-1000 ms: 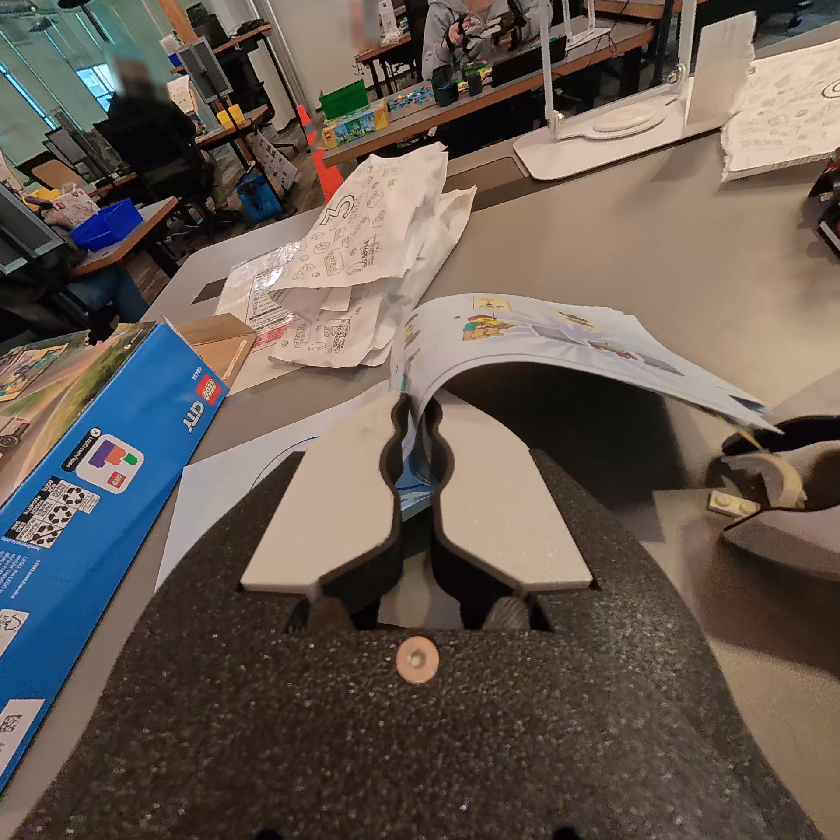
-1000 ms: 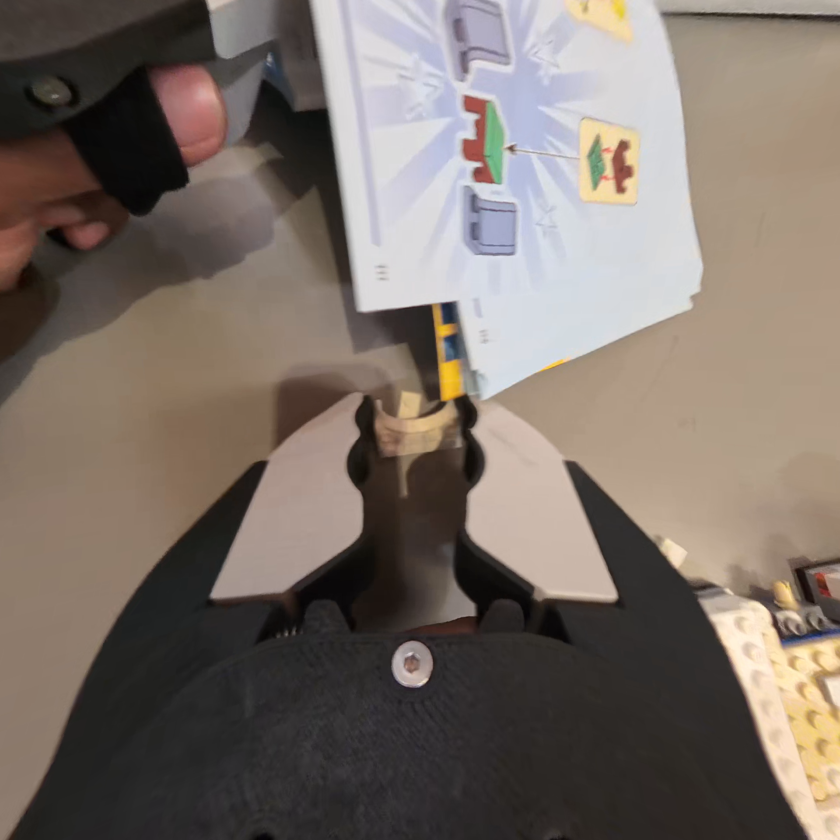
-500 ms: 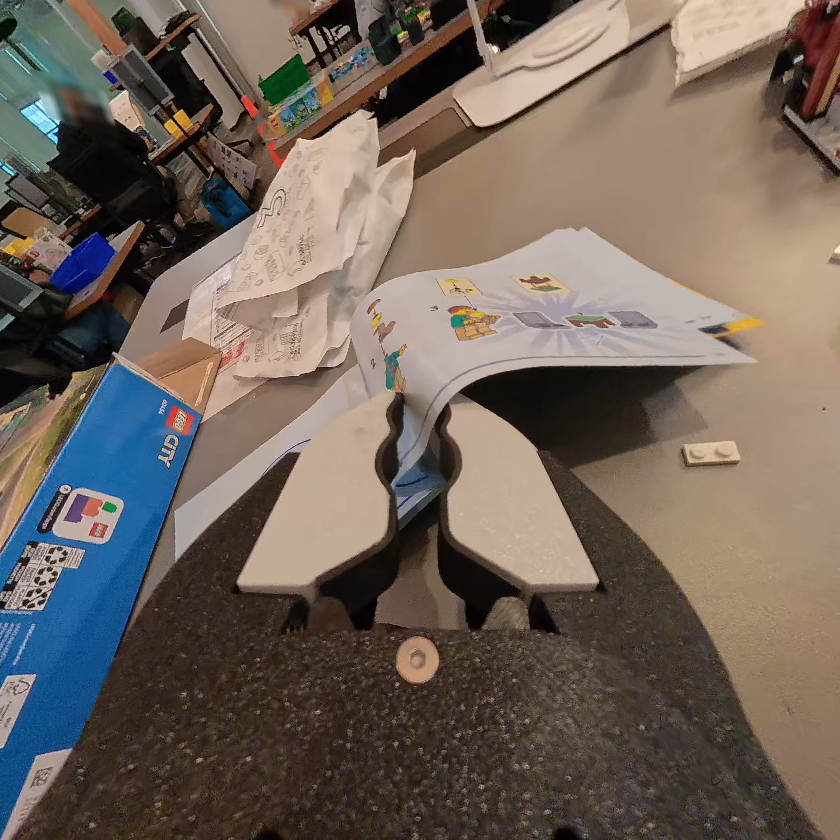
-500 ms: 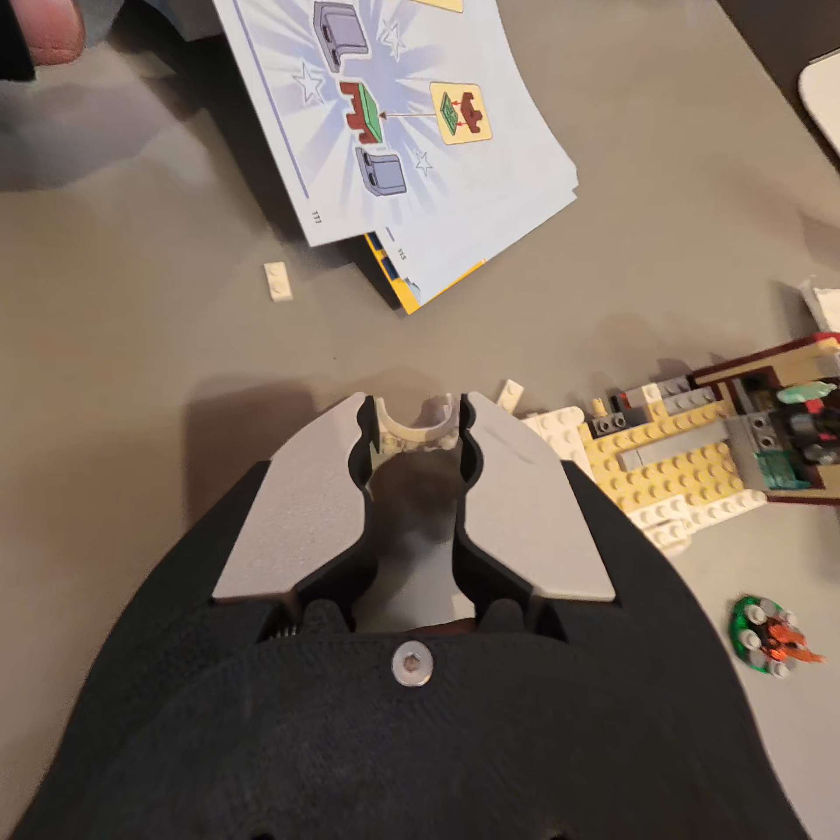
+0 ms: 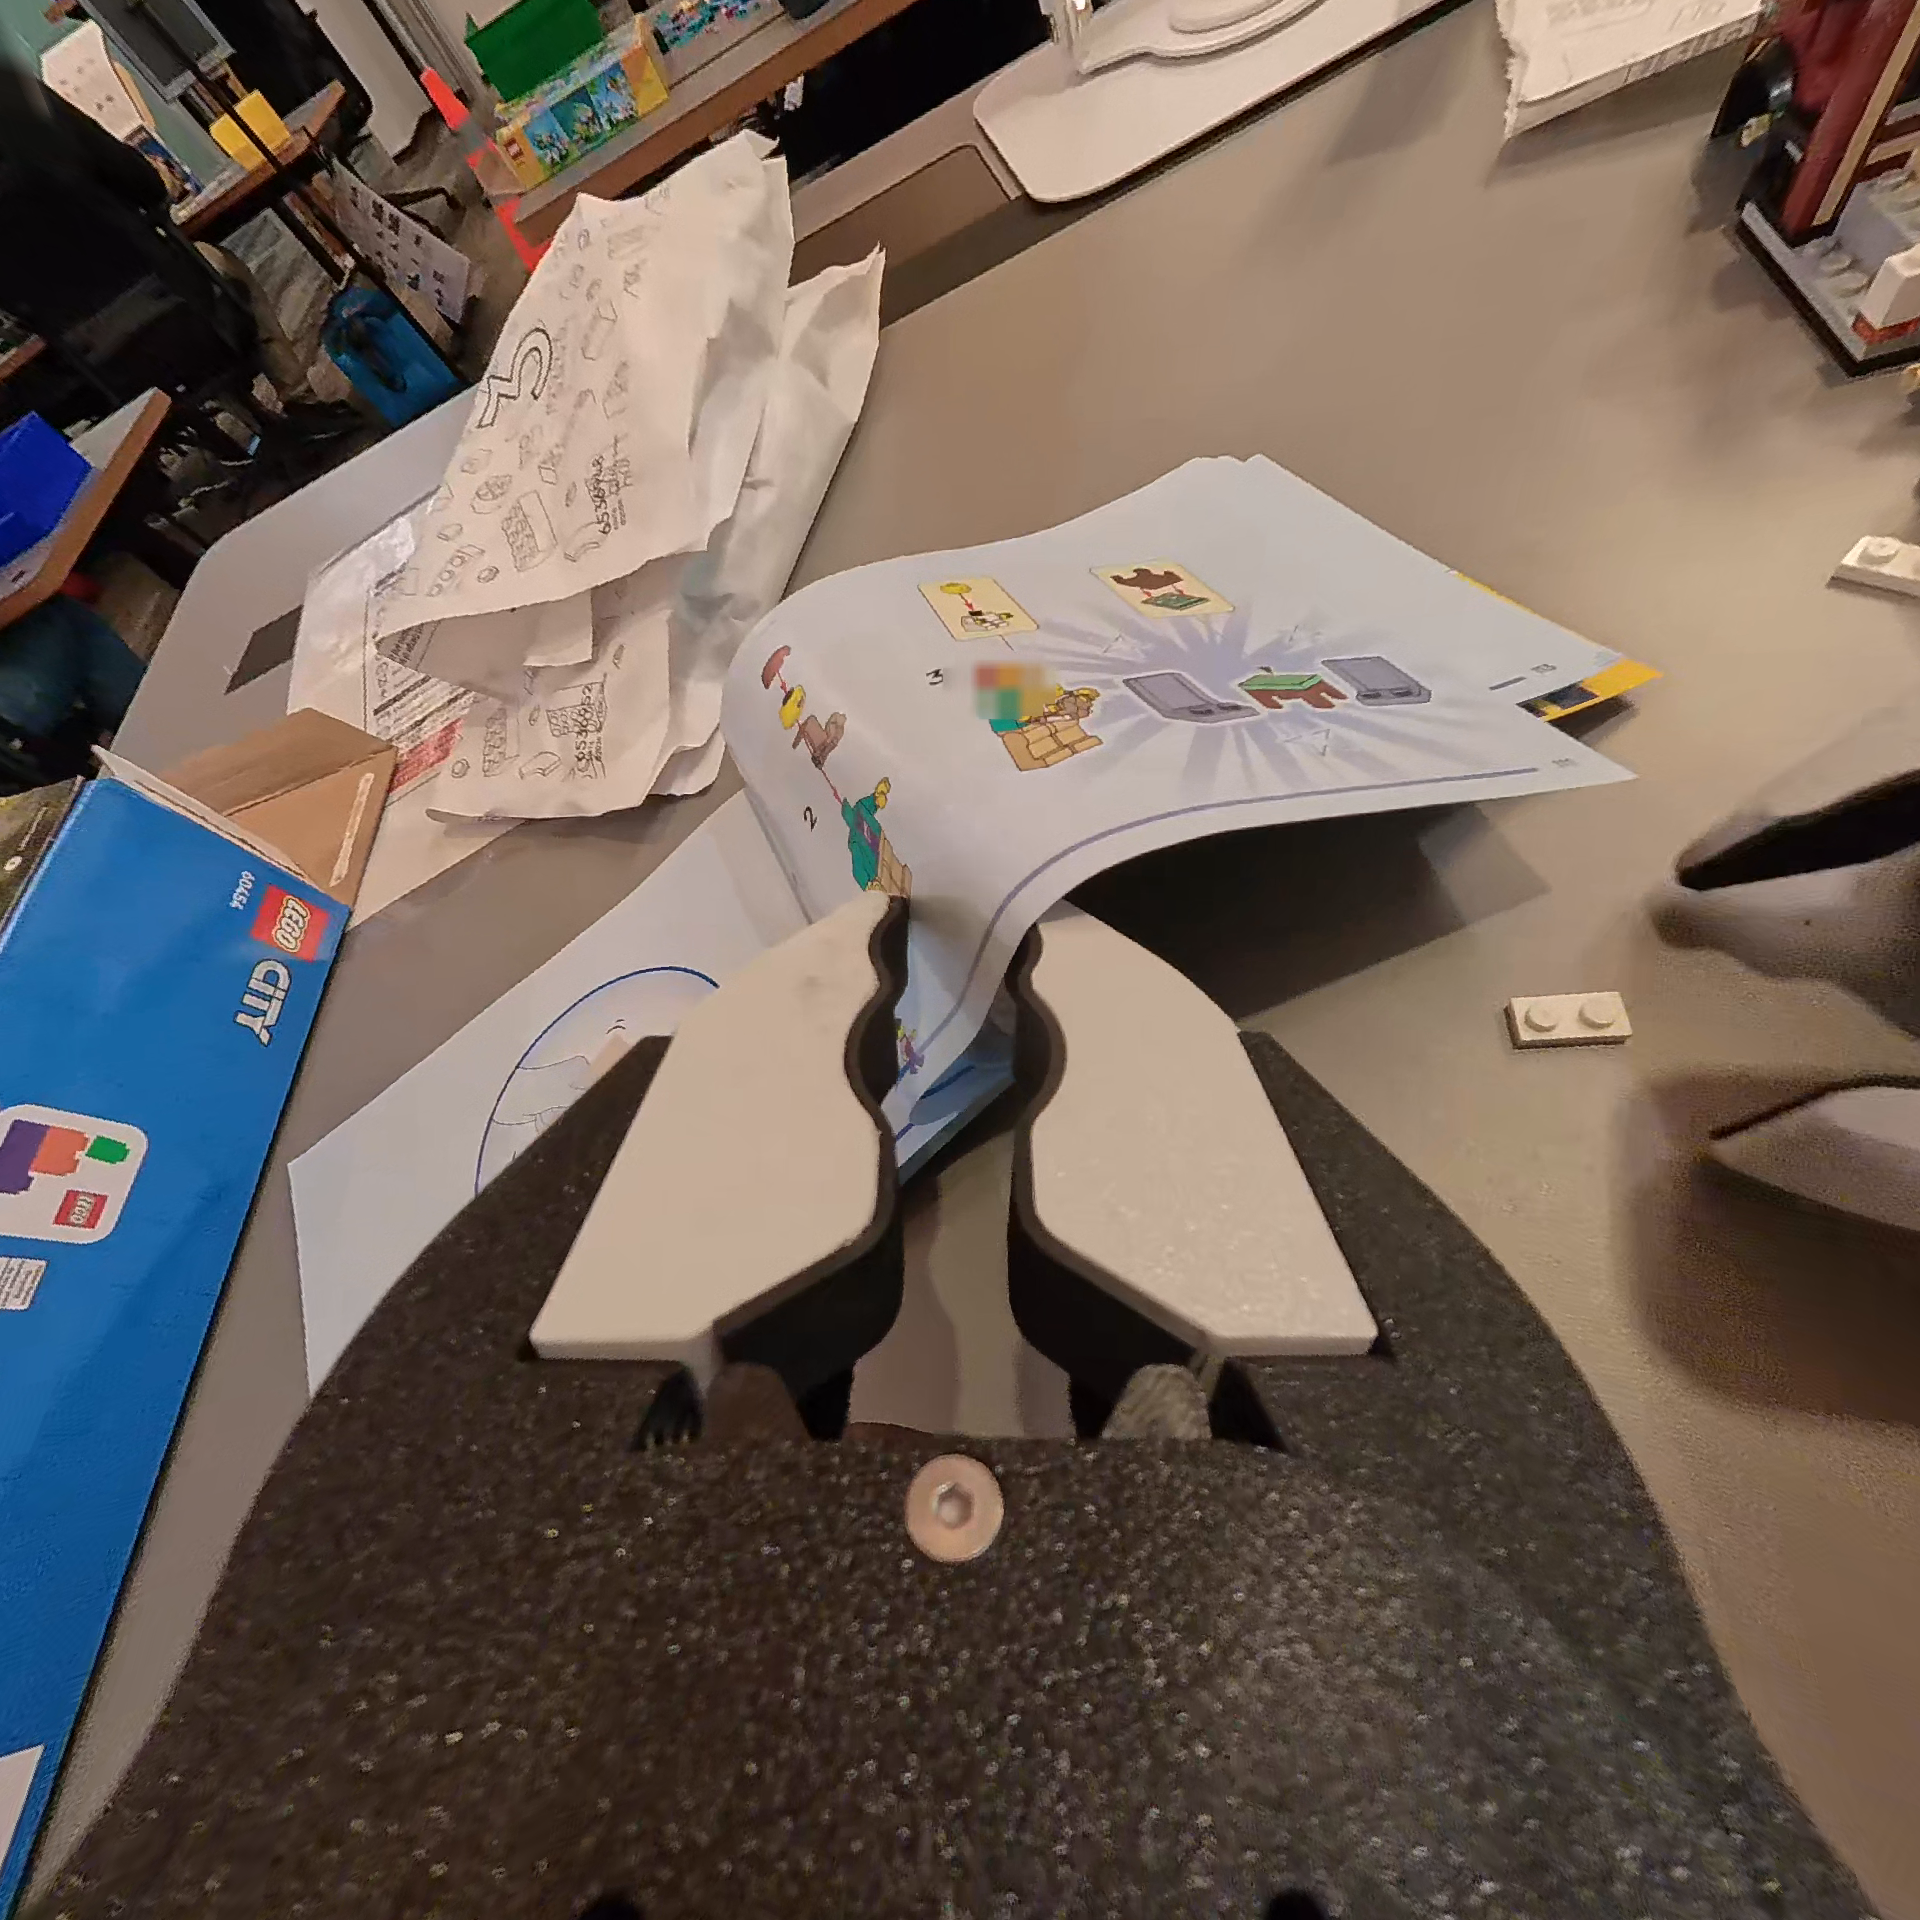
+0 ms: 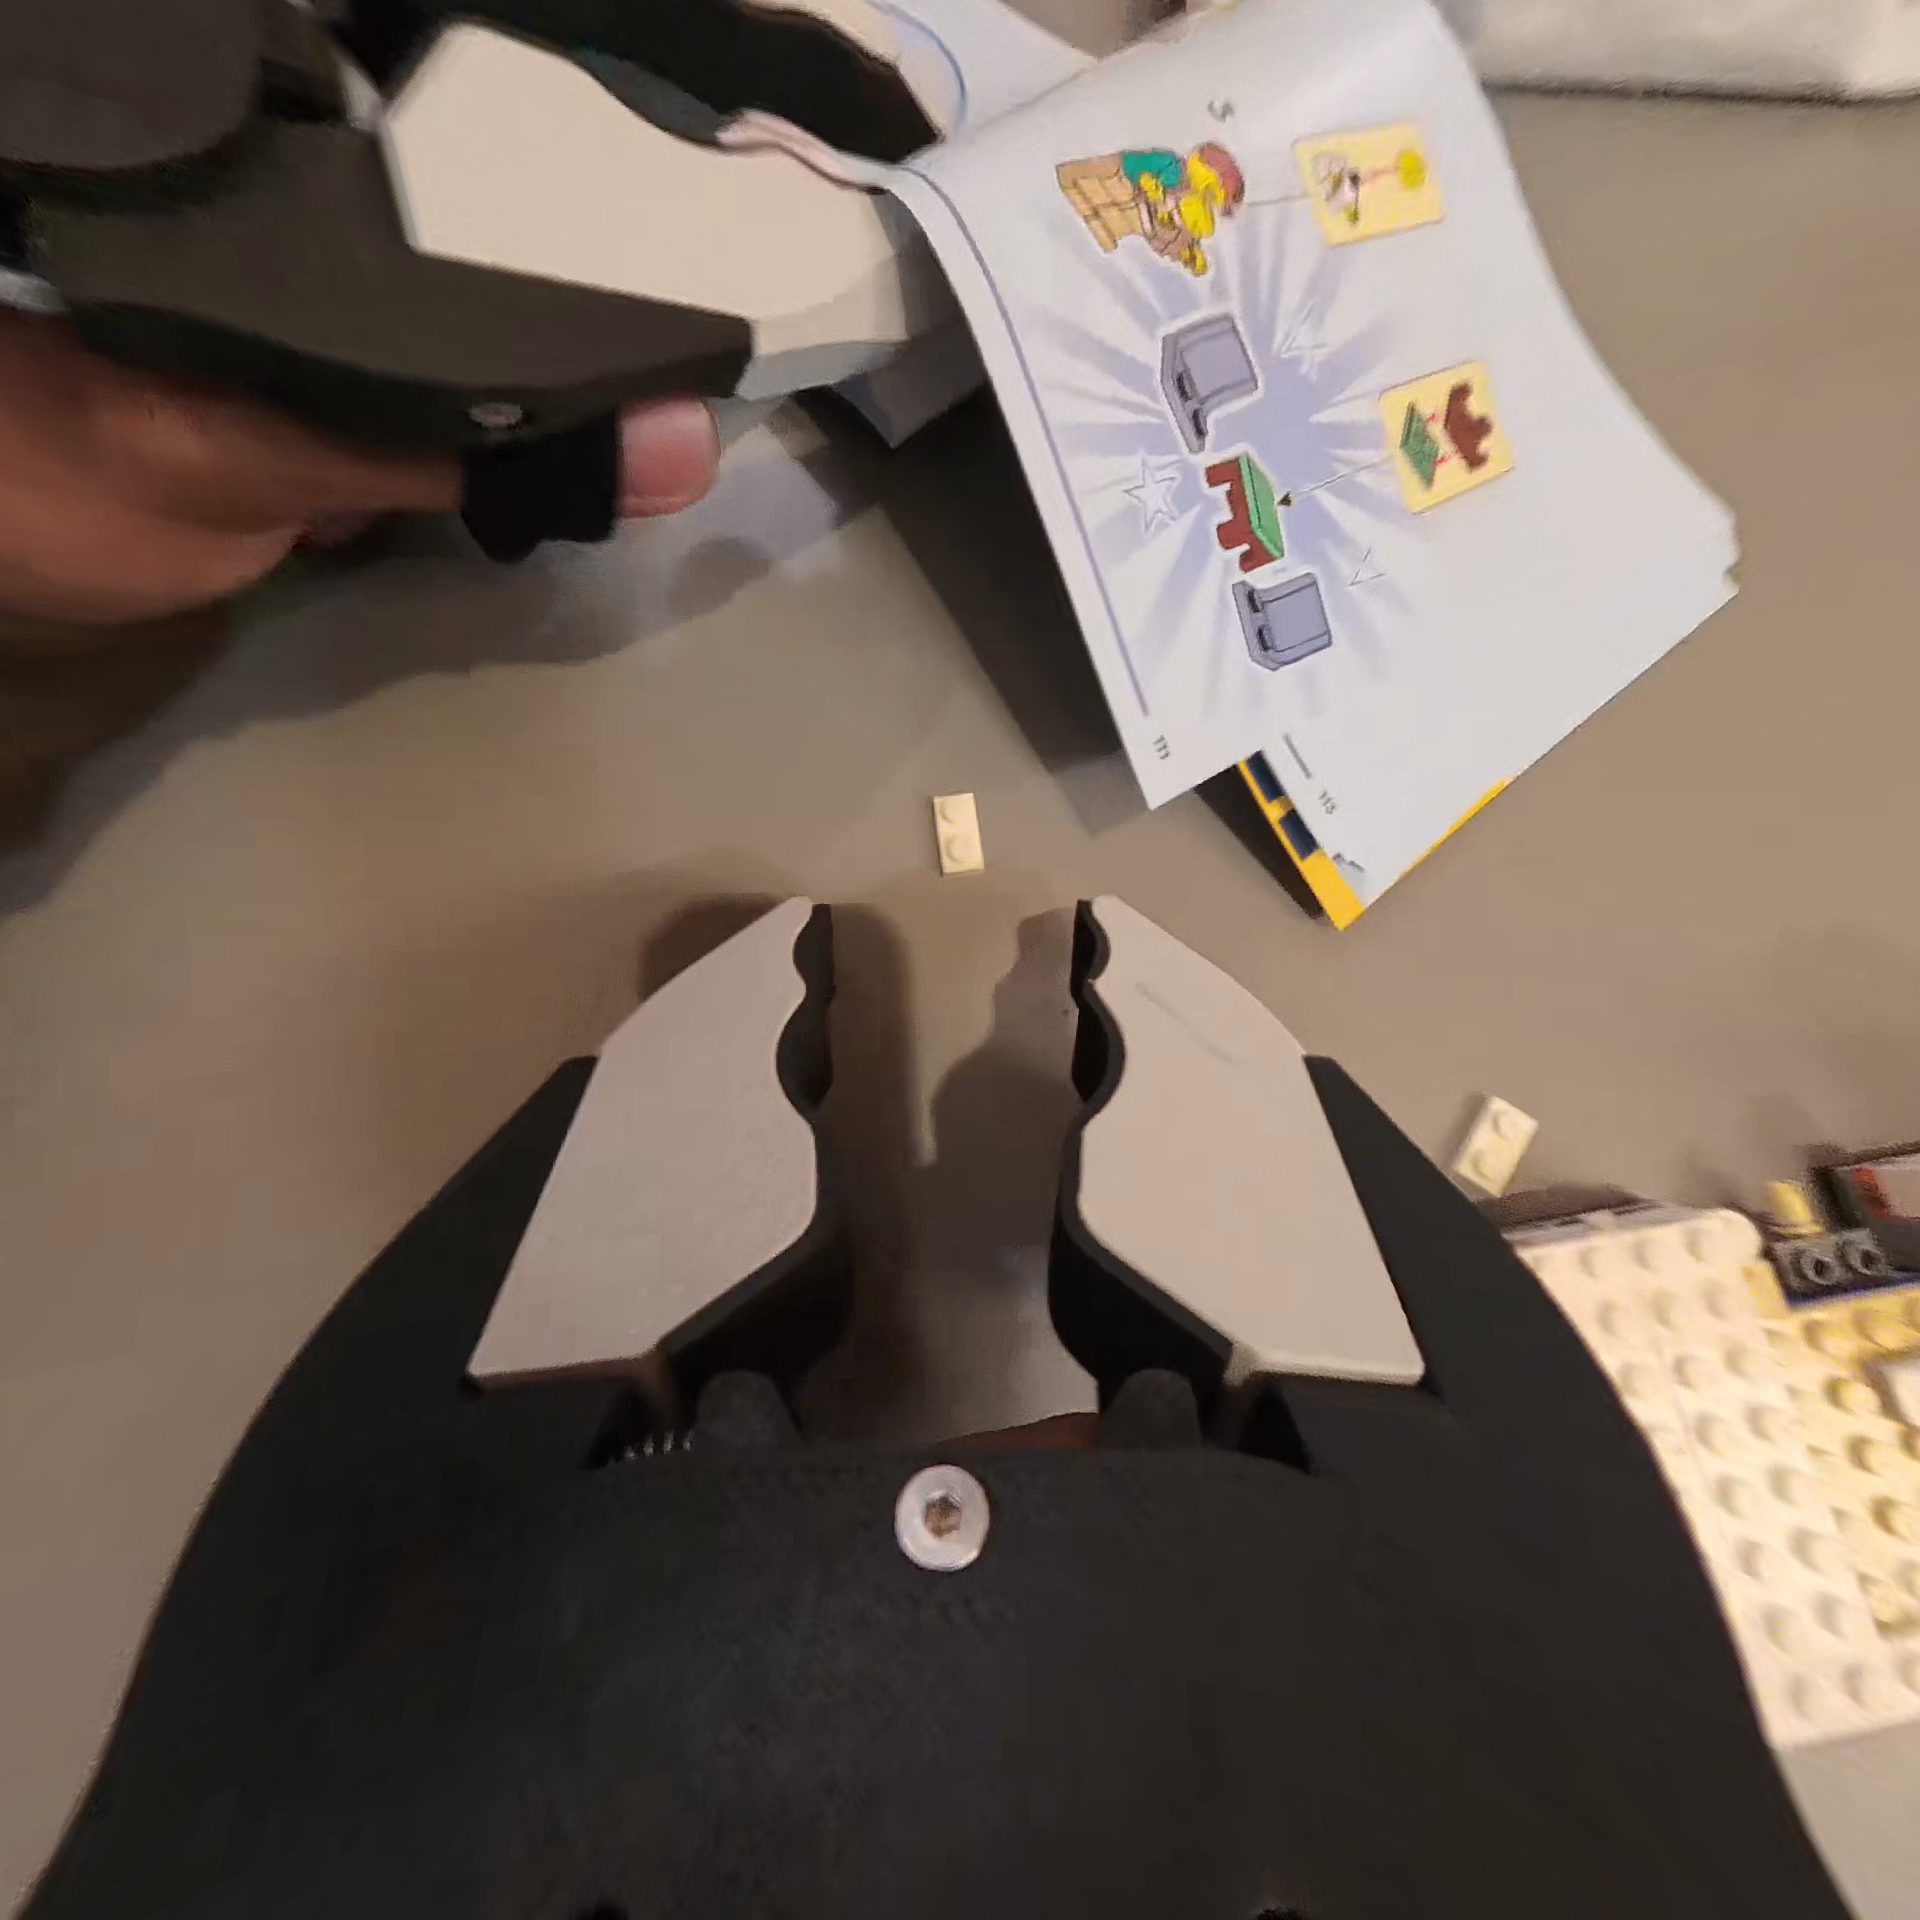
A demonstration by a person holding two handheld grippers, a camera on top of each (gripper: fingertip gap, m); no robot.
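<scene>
Instruction booklet: open on the grey bench, its curled page edge standing between the fingers of the left tool, whether gripped cannot be told. Right tool: released, jaws wide, bare, above the bench just short of a small cream two-stud plate. Adjacent: blue set box, crumpled paper bags, cream studded baseplate.

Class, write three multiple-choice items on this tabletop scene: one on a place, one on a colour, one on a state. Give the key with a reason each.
1. Where is the small two-stud plate?
A. just ahead of the right tool
B. on the booklet
C. inside the box

2. What colour is the cardboard box?
A. red
B. blue
C. green

3. How does the right tool stand?
A. shut on a brick
B. open, nothing between its fingers
C. gripping the booklet

Key: A, it lies on the bare table; B, its face is blue; C is wrong, B: fingers apart over table.
</scene>
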